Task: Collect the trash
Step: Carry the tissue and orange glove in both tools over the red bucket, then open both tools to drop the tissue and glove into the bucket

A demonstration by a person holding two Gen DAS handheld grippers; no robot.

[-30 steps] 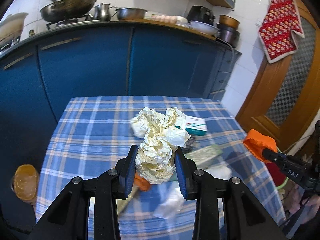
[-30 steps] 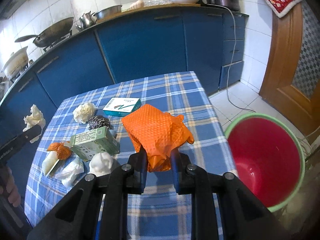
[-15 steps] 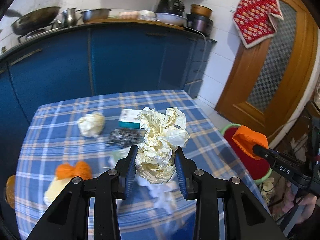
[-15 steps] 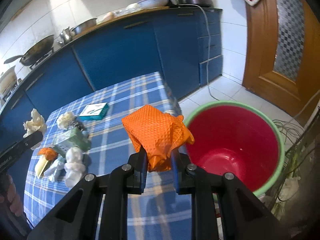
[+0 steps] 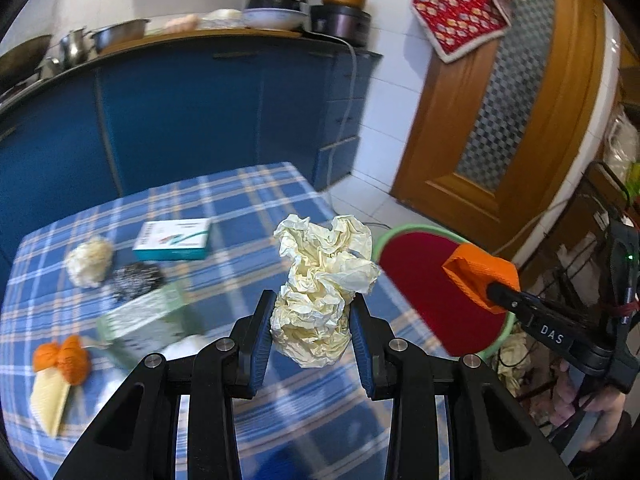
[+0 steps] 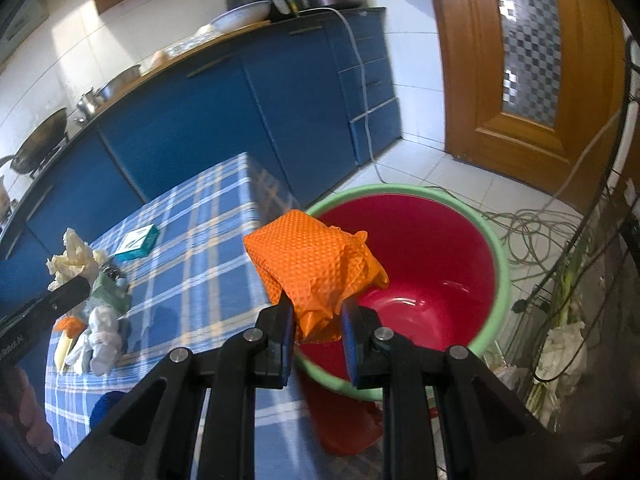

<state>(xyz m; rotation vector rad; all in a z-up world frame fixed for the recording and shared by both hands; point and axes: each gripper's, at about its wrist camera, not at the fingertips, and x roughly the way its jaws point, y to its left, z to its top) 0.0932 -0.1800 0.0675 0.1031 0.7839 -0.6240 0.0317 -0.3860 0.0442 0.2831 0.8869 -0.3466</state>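
Observation:
My left gripper (image 5: 310,330) is shut on a crumpled cream paper ball (image 5: 320,288), held above the right end of the blue plaid table (image 5: 248,196). My right gripper (image 6: 318,326) is shut on a crumpled orange textured glove (image 6: 312,264), which hangs over the near left rim of the red bin with a green rim (image 6: 432,256) on the floor. In the left wrist view the red bin (image 5: 432,292) shows to the right, with the right gripper and its orange glove (image 5: 476,276) over it. The paper ball (image 6: 72,256) shows at the left of the right wrist view.
On the table lie a teal and white box (image 5: 174,238), a cream paper wad (image 5: 90,266), a dark scrubber (image 5: 136,280), a green carton (image 5: 148,318), an orange scrap (image 5: 62,358) and white wrappers (image 6: 100,340). Blue cabinets (image 5: 200,112) stand behind. Cables (image 6: 528,236) lie on the floor by a wooden door (image 5: 504,112).
Both grippers have swung to the right with their loads. The orange glove went from over the table to over the bin's rim. The paper ball moved toward the table's right end.

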